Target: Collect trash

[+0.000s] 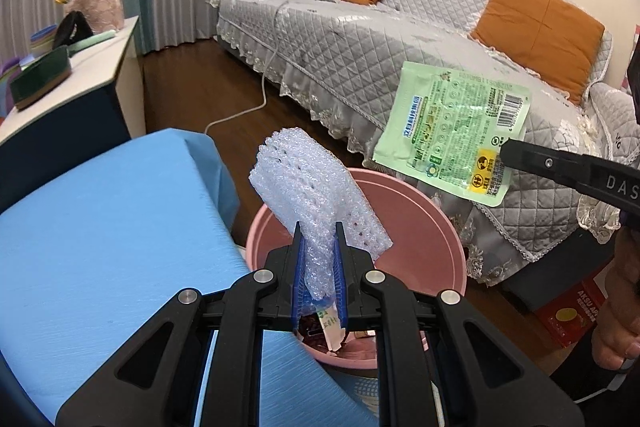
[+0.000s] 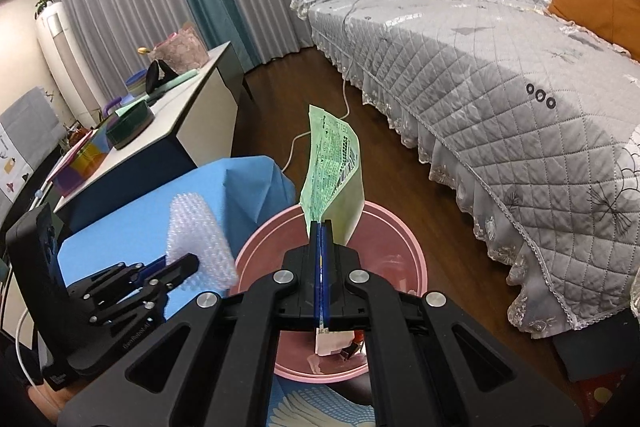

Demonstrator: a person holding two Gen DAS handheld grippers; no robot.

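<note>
My left gripper [image 1: 319, 227] is shut on a crumpled sheet of clear bubble wrap [image 1: 308, 187], which sticks up above the pink bin [image 1: 448, 227]. The same bubble wrap [image 2: 200, 239] and left gripper [image 2: 192, 261] show at the left of the right wrist view. My right gripper [image 2: 321, 225] is shut on the edge of a flat green printed packet [image 2: 332, 167], held over the pink bin [image 2: 404, 247]. In the left wrist view that green packet [image 1: 452, 131] hangs from the right gripper [image 1: 505, 149] above the bin's right side. Scraps of paper lie in the bin's bottom.
A blue-covered table [image 1: 100, 247] lies left of the bin. A grey quilted sofa [image 2: 500, 87] with orange cushions [image 1: 536, 27] runs along the right. A white cable [image 1: 256, 103] crosses the wooden floor. A cluttered white desk [image 2: 168, 123] stands at the left.
</note>
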